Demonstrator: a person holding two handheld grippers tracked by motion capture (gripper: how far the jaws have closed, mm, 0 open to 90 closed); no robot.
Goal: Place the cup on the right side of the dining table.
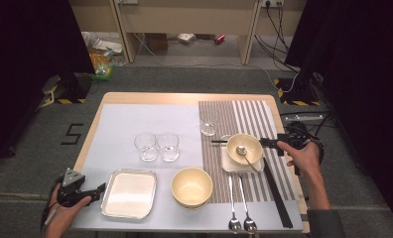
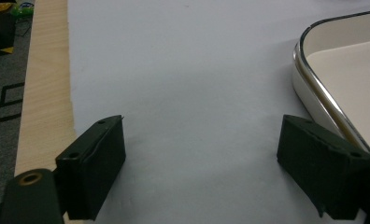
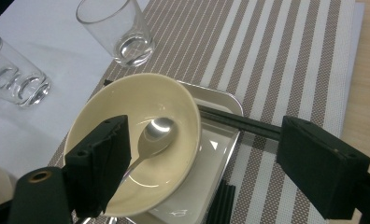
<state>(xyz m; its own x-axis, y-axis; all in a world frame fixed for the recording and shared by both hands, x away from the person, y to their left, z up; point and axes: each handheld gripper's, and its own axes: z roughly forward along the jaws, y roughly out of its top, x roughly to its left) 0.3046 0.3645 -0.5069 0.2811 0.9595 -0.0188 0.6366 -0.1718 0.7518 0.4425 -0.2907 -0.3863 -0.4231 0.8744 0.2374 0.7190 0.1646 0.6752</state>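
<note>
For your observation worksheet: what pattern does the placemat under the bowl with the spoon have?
The placemat has brown and white stripes, clearest in the right gripper view.

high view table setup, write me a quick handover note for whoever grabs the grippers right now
Left gripper: open, holding nothing, low over the white sheet at the near left corner, beside the metal tray.
Right gripper: open, holding nothing, close by the bowl on the striped mat.
Things: that bowl sits on a small tray with a spoon inside it. A second bowl stands near the middle front, two spoons at the front edge, three glasses behind.
Done: bowl and spoon are set on the mat.
Left, probably: place the second bowl, the loose spoons and the glasses.
</note>
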